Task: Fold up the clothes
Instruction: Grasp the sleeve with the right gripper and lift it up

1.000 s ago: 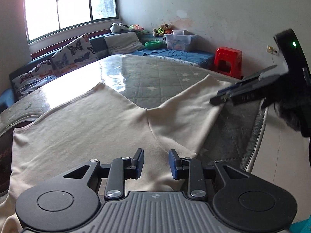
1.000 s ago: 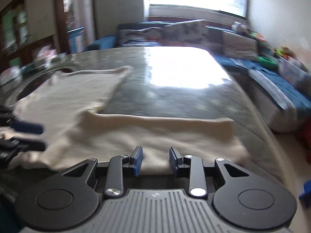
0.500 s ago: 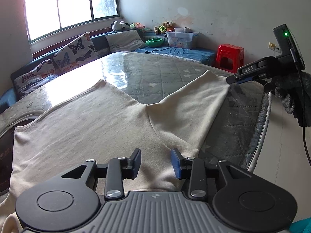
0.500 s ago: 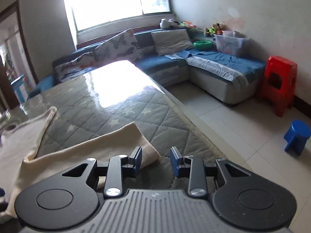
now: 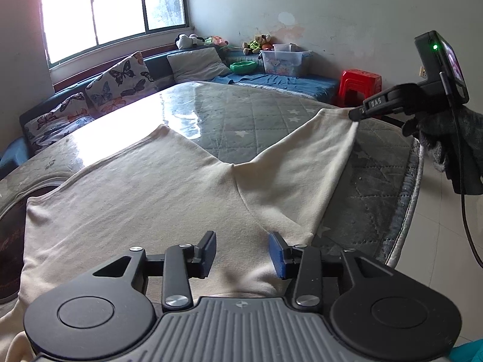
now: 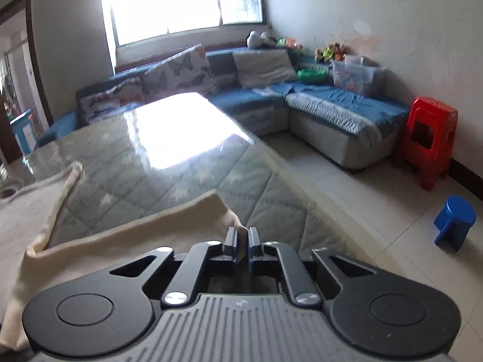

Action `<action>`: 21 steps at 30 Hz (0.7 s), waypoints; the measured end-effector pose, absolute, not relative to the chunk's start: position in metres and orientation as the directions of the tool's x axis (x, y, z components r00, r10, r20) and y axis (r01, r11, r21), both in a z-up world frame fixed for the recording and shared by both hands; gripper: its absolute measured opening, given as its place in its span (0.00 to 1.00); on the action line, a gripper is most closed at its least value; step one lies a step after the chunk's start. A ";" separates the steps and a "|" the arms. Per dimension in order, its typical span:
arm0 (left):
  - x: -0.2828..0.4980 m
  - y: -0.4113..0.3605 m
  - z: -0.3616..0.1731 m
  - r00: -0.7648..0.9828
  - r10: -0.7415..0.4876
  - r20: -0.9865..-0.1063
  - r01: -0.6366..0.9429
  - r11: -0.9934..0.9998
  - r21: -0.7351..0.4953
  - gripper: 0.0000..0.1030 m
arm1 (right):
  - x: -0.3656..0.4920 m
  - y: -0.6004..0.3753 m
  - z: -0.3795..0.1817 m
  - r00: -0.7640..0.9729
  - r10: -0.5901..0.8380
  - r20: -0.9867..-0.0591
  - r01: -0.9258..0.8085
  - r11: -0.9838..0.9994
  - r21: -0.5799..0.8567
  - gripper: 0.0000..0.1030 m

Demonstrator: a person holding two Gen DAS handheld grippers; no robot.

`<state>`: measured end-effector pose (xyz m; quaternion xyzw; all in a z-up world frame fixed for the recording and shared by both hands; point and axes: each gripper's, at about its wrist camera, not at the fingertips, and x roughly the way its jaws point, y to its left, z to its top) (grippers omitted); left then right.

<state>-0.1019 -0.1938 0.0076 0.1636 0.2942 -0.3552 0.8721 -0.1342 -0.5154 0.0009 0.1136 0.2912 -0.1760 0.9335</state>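
Note:
A cream garment (image 5: 157, 193) lies spread flat on the glass-topped table (image 5: 229, 111), one sleeve (image 5: 305, 157) stretching toward the right edge. My left gripper (image 5: 242, 253) hovers over the garment's near edge; its jaws are opening and the cloth lies below them, not pinched. At the sleeve's far corner my right gripper (image 5: 354, 115), carried by a gloved hand (image 5: 452, 138), is shut on the cuff. In the right wrist view the right gripper (image 6: 240, 238) has its pads pressed on the sleeve corner (image 6: 208, 211).
The table's quilted cover (image 5: 377, 187) ends at a rounded edge on the right, with tiled floor (image 6: 362, 199) beyond. A blue sofa (image 6: 326, 105) with cushions lines the far wall. A red stool (image 6: 428, 138) and a small blue stool (image 6: 455, 220) stand on the floor.
My right gripper swung around to the sleeve's end and closed on its corner. The left gripper stayed in place while its jaws spread wider.

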 end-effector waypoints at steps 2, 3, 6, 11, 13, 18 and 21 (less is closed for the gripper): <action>-0.101 -0.194 0.007 0.576 -0.521 -0.630 0.712 0.698 0.074 0.41 | -0.136 -0.517 0.005 0.780 -0.268 -0.565 0.400 0.909 0.121 0.04; -0.101 -0.194 0.007 0.577 -0.520 -0.630 0.710 0.700 0.072 0.41 | -0.137 -0.518 0.005 0.781 -0.271 -0.562 0.403 0.907 0.123 0.04; -0.100 -0.193 0.008 0.579 -0.521 -0.627 0.708 0.703 0.070 0.43 | -0.137 -0.525 0.000 0.775 -0.239 -0.585 0.410 0.895 0.178 0.04; -0.099 -0.193 0.011 0.587 -0.518 -0.622 0.704 0.706 0.077 0.45 | -0.140 -0.528 -0.009 0.766 -0.227 -0.602 0.417 0.888 0.196 0.06; -0.098 -0.193 0.012 0.590 -0.517 -0.620 0.701 0.709 0.076 0.45 | -0.141 -0.528 -0.012 0.764 -0.227 -0.604 0.424 0.882 0.205 0.14; -0.096 -0.194 0.014 0.595 -0.515 -0.617 0.696 0.714 0.076 0.46 | -0.141 -0.526 -0.014 0.771 -0.231 -0.593 0.422 0.883 0.205 0.16; -0.096 -0.194 0.015 0.598 -0.511 -0.618 0.691 0.719 0.075 0.47 | -0.140 -0.525 -0.014 0.776 -0.232 -0.586 0.415 0.888 0.198 0.07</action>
